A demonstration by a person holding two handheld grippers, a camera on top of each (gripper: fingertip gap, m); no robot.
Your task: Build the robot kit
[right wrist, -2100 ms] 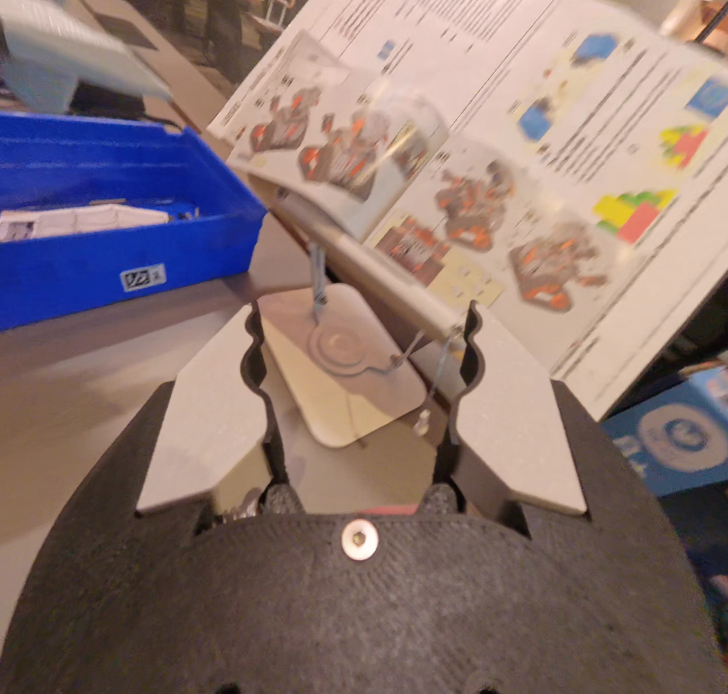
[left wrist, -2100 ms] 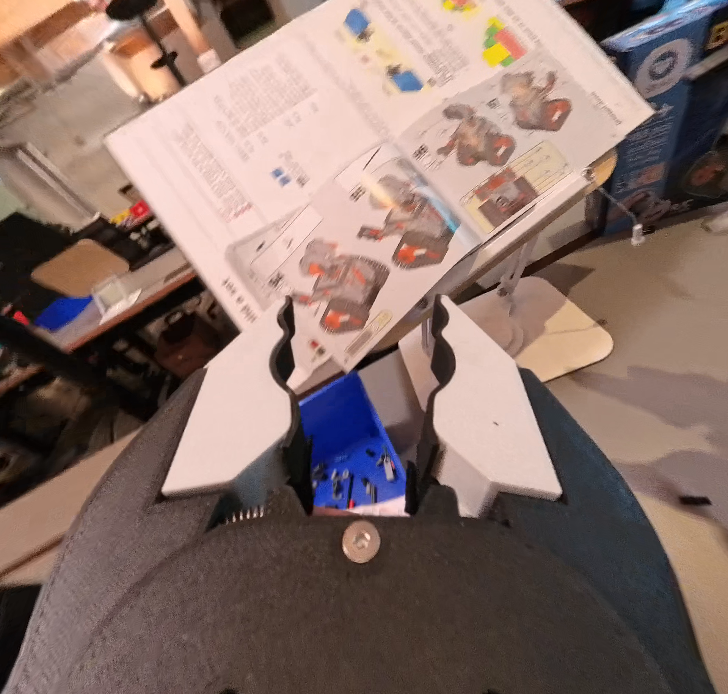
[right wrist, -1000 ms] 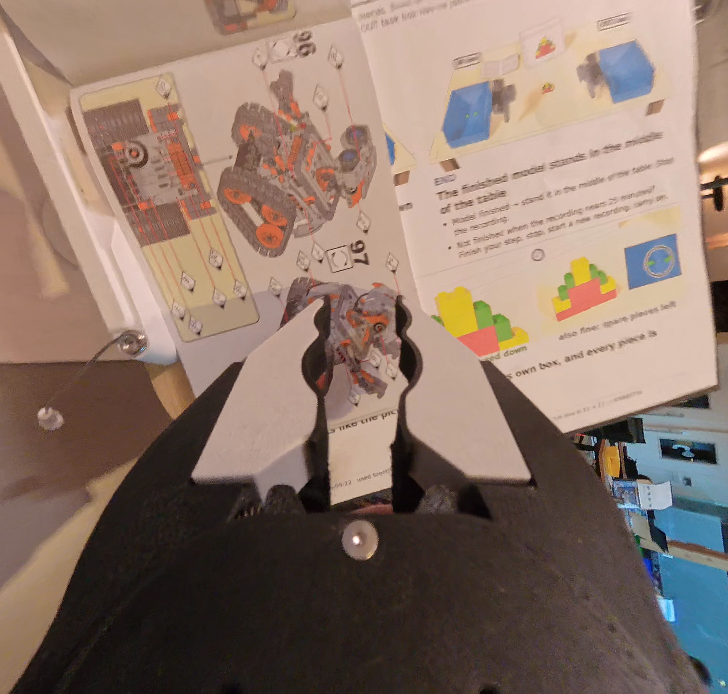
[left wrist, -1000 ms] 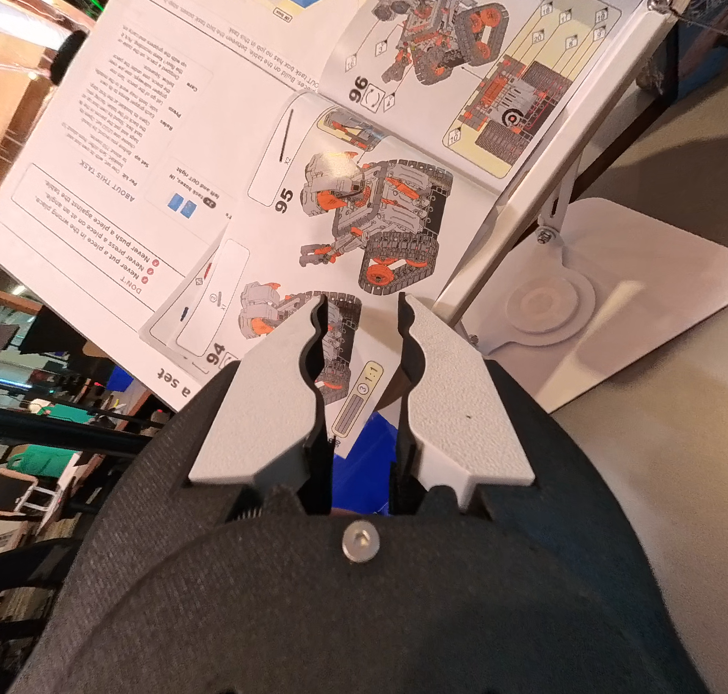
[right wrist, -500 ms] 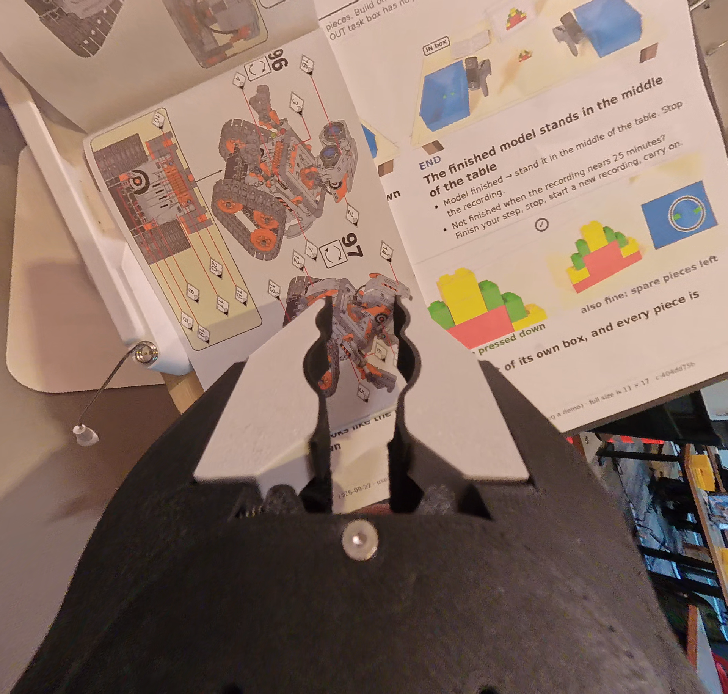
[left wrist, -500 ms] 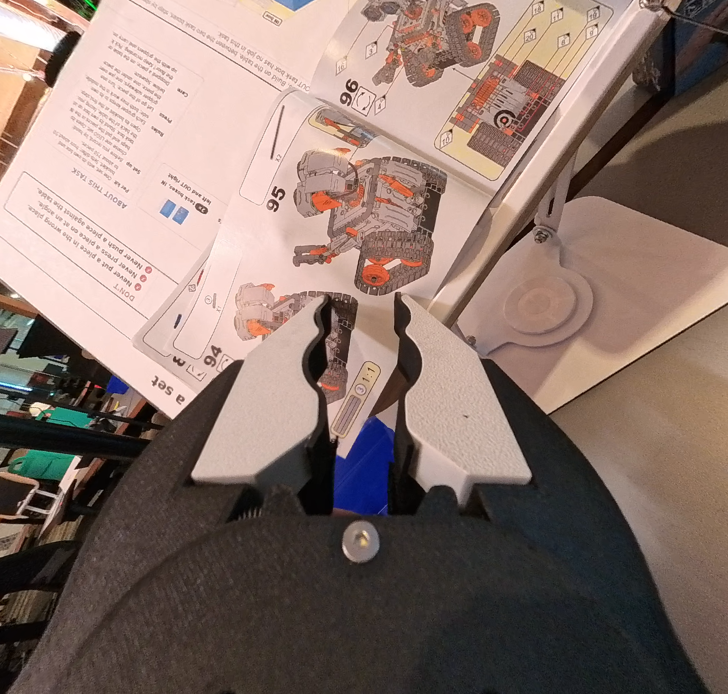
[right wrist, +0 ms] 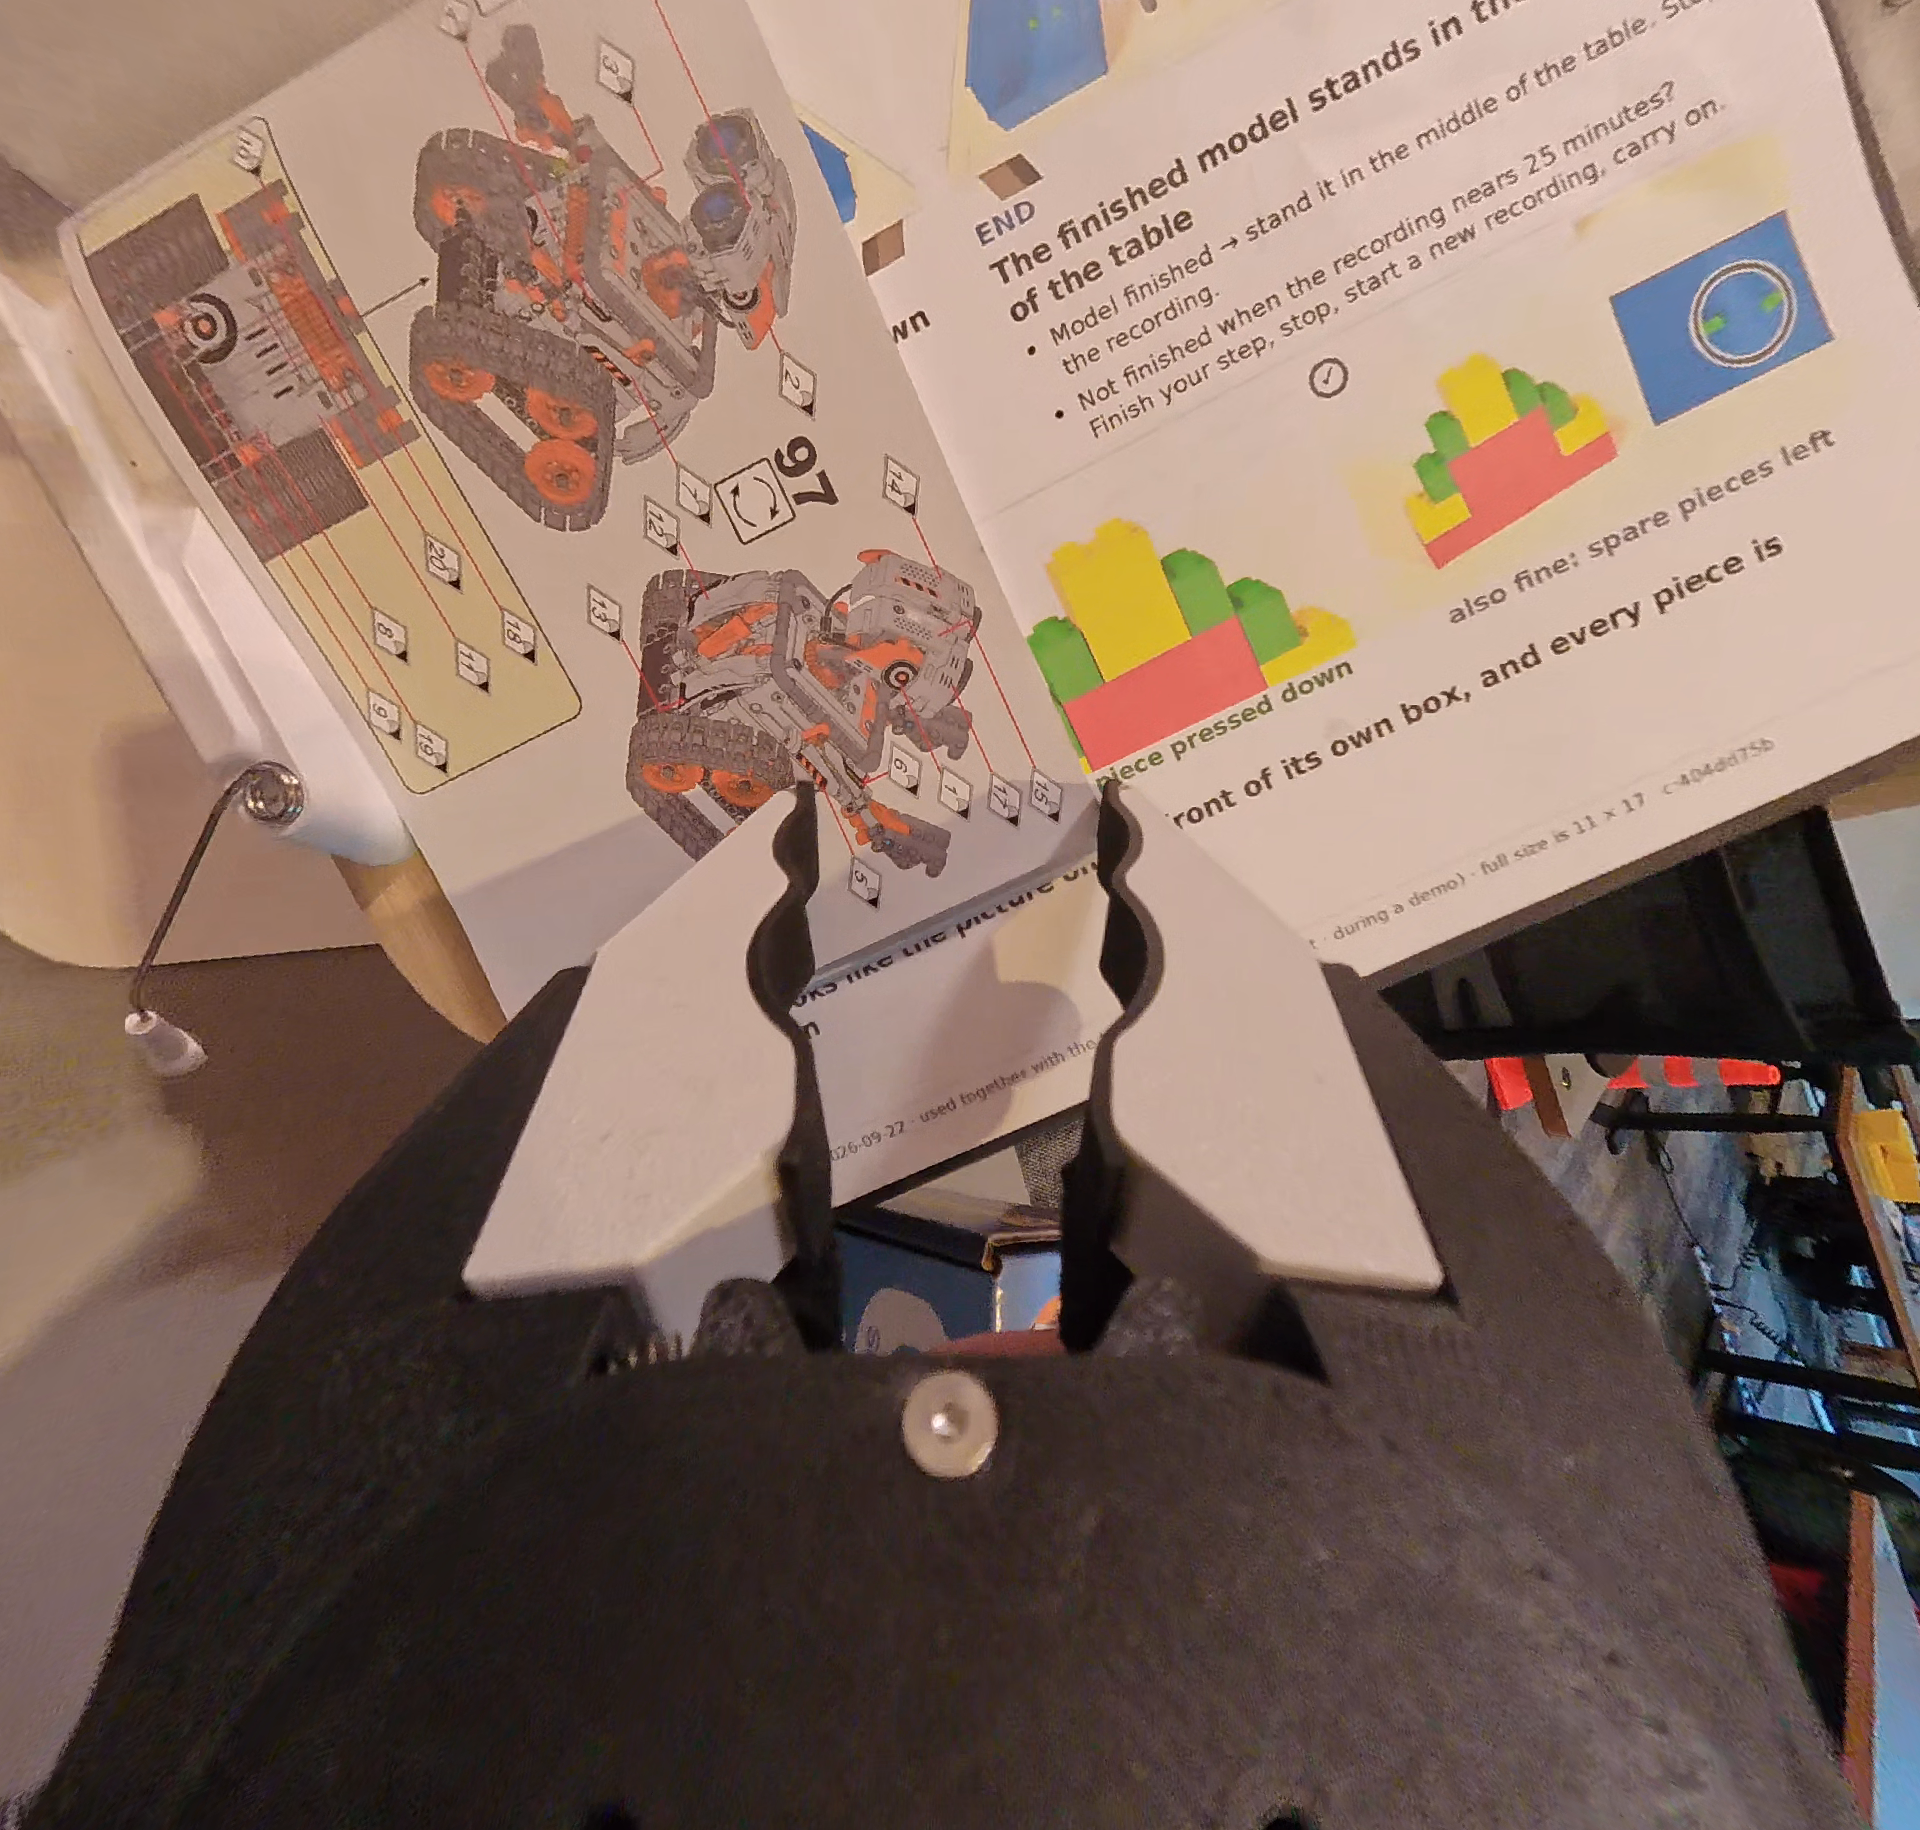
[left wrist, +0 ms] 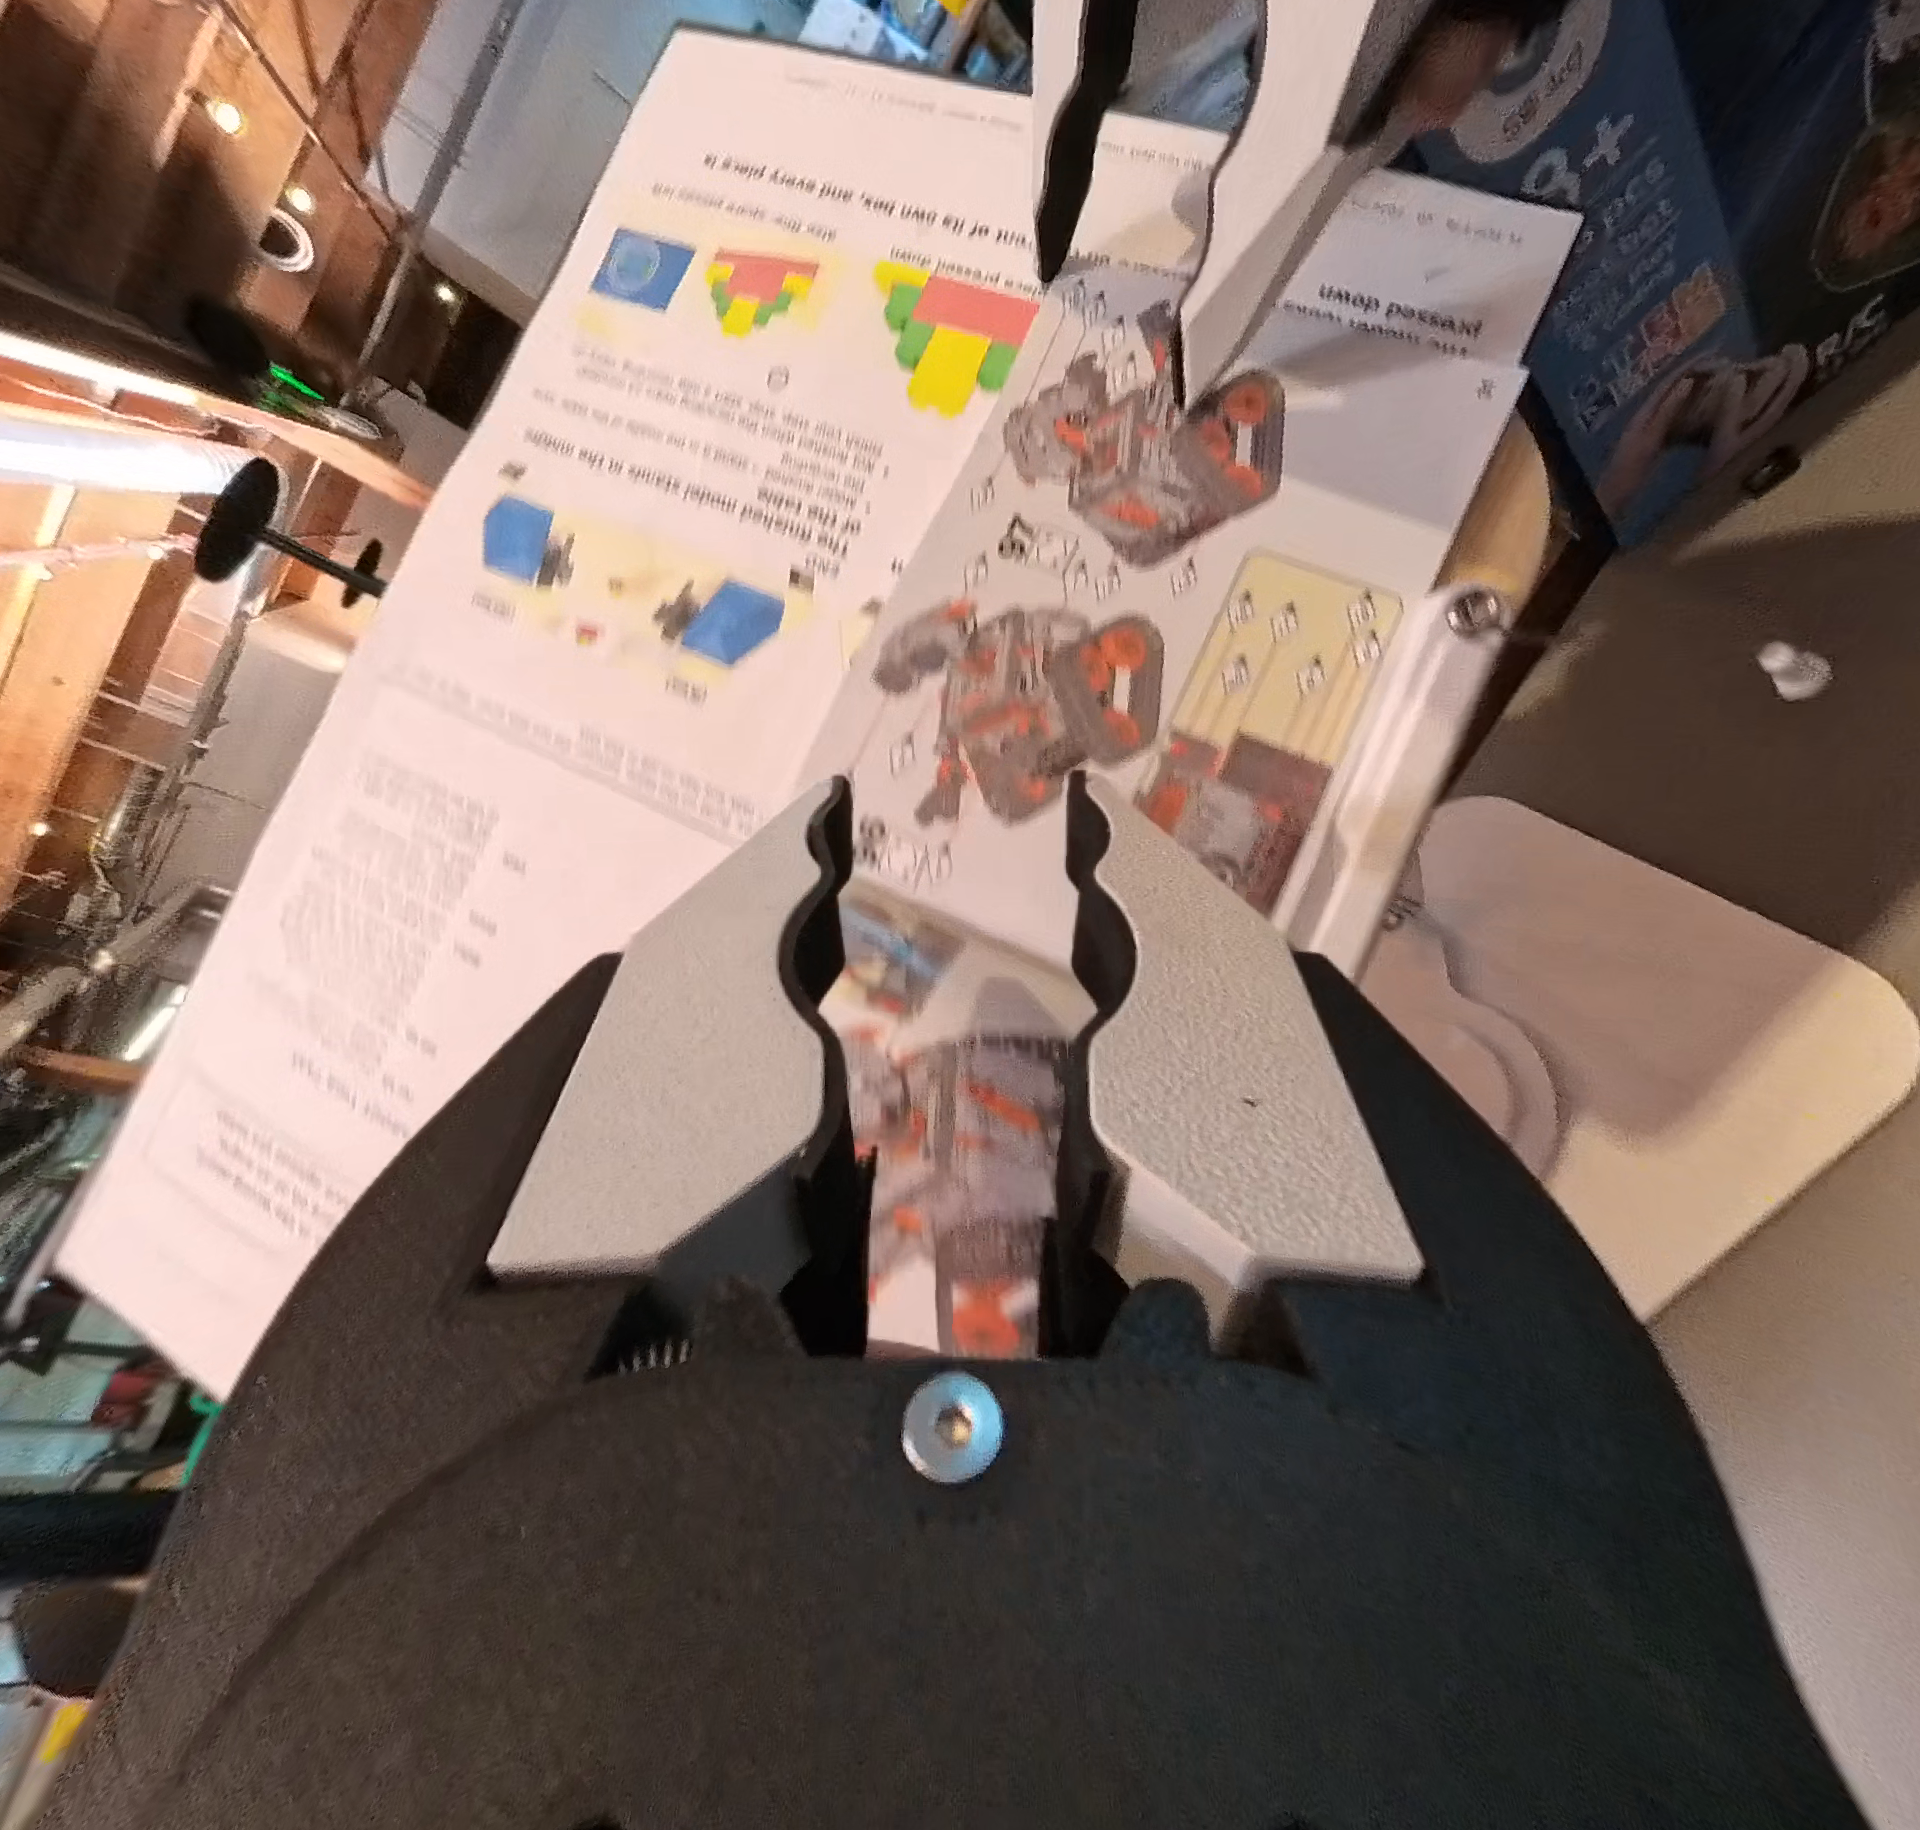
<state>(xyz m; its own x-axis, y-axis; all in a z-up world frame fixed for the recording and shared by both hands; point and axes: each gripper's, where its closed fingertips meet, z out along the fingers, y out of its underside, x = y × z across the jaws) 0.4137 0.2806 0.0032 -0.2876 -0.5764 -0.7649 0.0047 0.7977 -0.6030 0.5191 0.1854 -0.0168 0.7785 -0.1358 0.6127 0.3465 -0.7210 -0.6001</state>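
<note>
While gaping, two claws [left wrist: 951, 804] [right wrist: 951, 804] flank one booklet [right wrist: 665, 492].

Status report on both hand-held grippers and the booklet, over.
Left hand-held gripper open, a curled booklet page between its fingers. Right hand-held gripper open at the booklet corner on the white stand. Nothing blocking.

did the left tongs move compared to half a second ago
Yes. Against the fixed white stand base, the left tongs have swung toward the booklet's other page, where the right tongs now show at its far edge.
</note>
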